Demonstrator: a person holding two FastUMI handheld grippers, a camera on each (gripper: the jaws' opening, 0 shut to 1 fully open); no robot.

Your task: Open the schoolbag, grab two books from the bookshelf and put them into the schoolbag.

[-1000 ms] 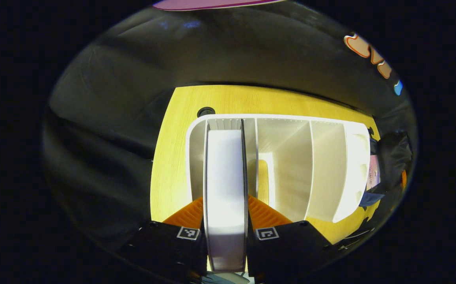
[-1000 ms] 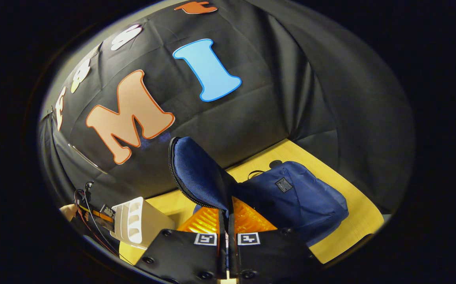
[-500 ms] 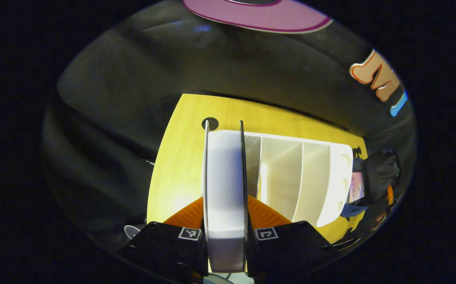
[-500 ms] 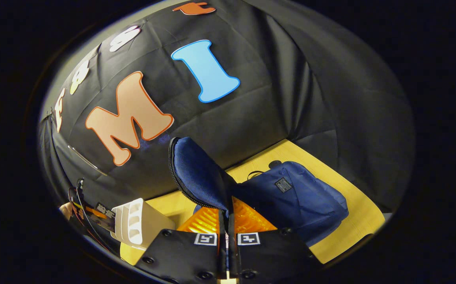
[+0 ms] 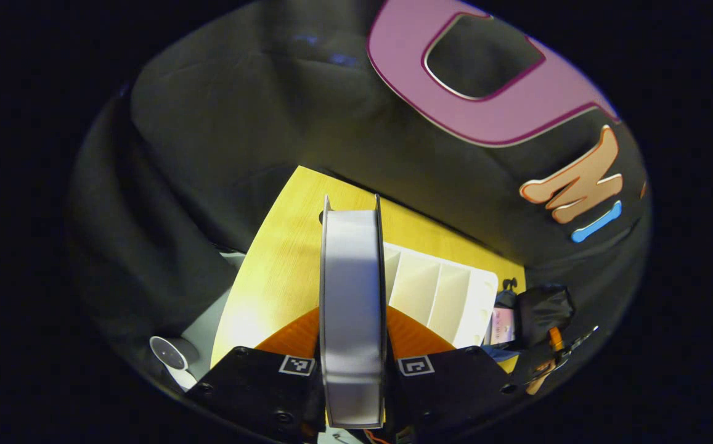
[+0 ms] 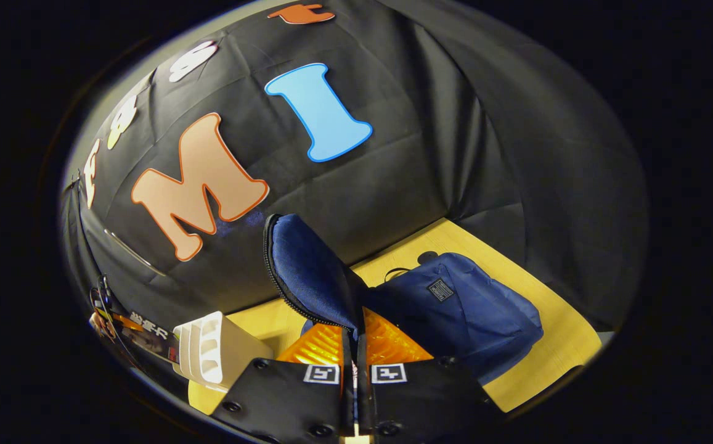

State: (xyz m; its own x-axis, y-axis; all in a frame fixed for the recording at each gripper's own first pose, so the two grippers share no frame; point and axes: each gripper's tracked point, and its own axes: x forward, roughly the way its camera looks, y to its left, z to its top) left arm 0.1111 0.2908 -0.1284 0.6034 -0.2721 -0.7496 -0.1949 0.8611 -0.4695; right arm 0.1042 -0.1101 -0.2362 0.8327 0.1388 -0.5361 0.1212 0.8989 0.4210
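Fingers (image 5: 415, 336) of the left gripper (image 5: 352, 345) are pressed against both covers of a thick book (image 5: 352, 308), which is held upright between them with its white page edge turned toward the camera. The book is seen raised above the white bookshelf (image 5: 439, 296), whose upright dividers are visible just to the right of it. The bookshelf is set on a yellow wooden table (image 5: 270, 277). At the far right of the left gripper view, beyond the shelf's end wall, a dark shape is seen that may be the other gripper, though it is too blurred to be told for certain.

In the right gripper view, the right gripper (image 6: 355, 345) is closed on the flap (image 6: 310, 271) of the blue schoolbag (image 6: 455, 308); the flap is pinched between the two fingers and is held up, with its zip edge running along the left side. The body of the schoolbag is laid on the table (image 6: 553, 351) to the right of and behind the gripper, a small dark label being shown on its front. The bookshelf (image 6: 211, 351) is seen at lower left in this view, and the end of the book (image 6: 146, 336) is seen just beyond it, near the edge.
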